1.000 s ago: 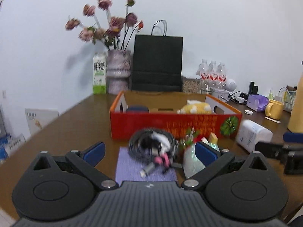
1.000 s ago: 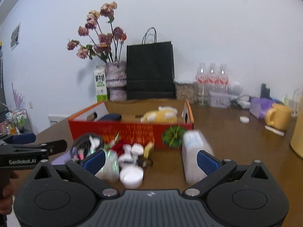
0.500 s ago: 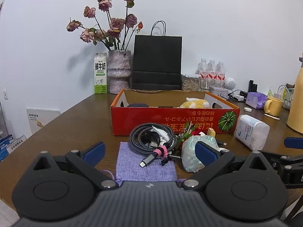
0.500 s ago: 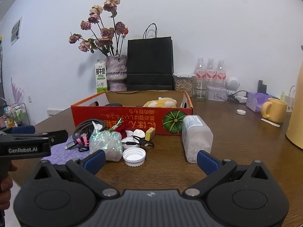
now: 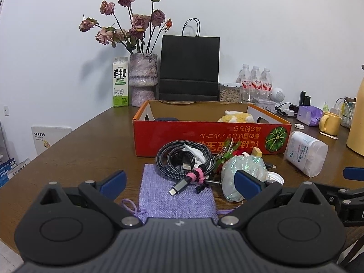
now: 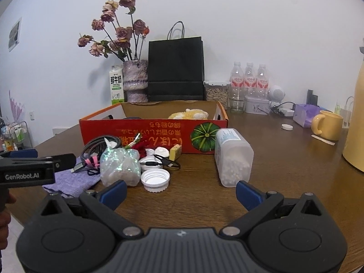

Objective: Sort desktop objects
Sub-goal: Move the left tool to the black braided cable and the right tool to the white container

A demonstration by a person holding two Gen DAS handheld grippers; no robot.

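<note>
A red cardboard box (image 5: 211, 138) (image 6: 154, 134) stands on the brown table and holds a yellow plush toy (image 5: 236, 116). In front of it lie a coiled braided cable (image 5: 184, 161) on a purple cloth pouch (image 5: 175, 195), an iridescent plastic bag (image 5: 243, 170) (image 6: 119, 166), a white screw cap (image 6: 155, 179), small white lids, a yellow eraser (image 6: 175, 152) and a clear container of white pellets (image 6: 232, 157) on its side. My left gripper (image 5: 179, 183) is open above the pouch, empty. My right gripper (image 6: 180, 190) is open before the cap, empty.
At the back stand a vase of dried roses (image 5: 142, 79), a milk carton (image 5: 120, 85), a black paper bag (image 5: 190, 68) and three water bottles (image 5: 254, 83). A yellow mug (image 6: 327, 125), purple tissue pack (image 6: 304, 115) and yellow jug (image 6: 355, 122) are at the right.
Both grippers have settled after a shaky motion and drawn back slightly from the pile; the views have steadied. Nothing was picked up and the objects have not moved.
</note>
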